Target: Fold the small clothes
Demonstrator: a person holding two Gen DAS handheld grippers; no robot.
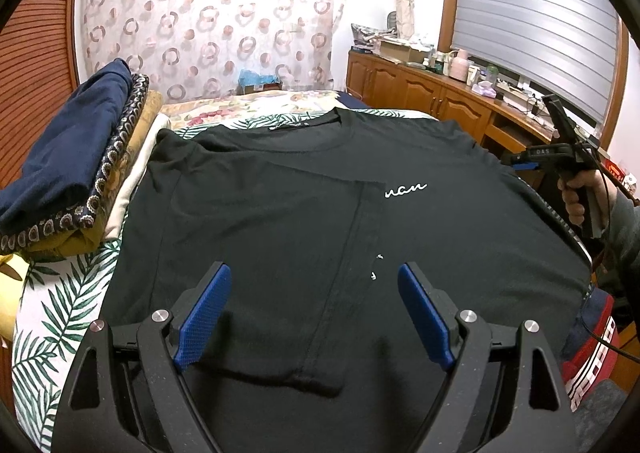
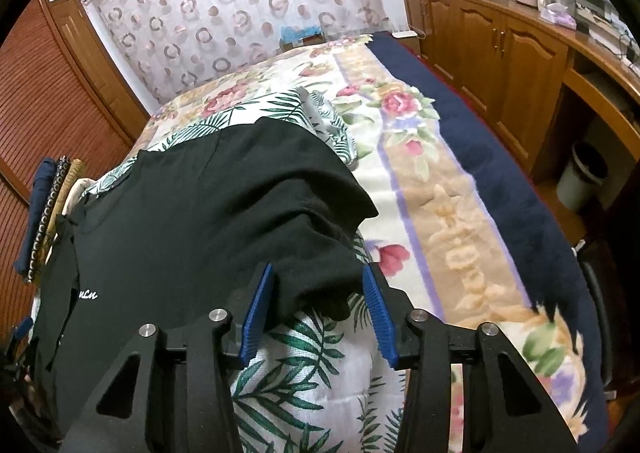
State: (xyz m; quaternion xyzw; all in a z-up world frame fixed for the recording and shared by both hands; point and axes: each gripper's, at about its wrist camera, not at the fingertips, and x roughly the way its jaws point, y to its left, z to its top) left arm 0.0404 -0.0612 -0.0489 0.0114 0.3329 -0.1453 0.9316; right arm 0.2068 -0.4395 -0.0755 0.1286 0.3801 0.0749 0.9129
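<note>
Two grippers over one black T-shirt (image 1: 280, 221), spread flat on a leaf-print quilt (image 1: 60, 313). Left gripper (image 1: 314, 317) released, blue pads wide apart, poised above the shirt's lower half beside a folded-over panel. Right gripper (image 2: 318, 311) half-parted around the bunched sleeve (image 2: 320, 265), pads not yet pressing the cloth. Beyond, a floral blanket (image 2: 440, 213) covering the bed. To the left, a stack of folded clothes (image 1: 72, 173). Farther back, a circle-patterned curtain (image 1: 208, 25), wooden cabinets (image 2: 500, 45) cluttered on top, a small bin (image 2: 582, 177).
</note>
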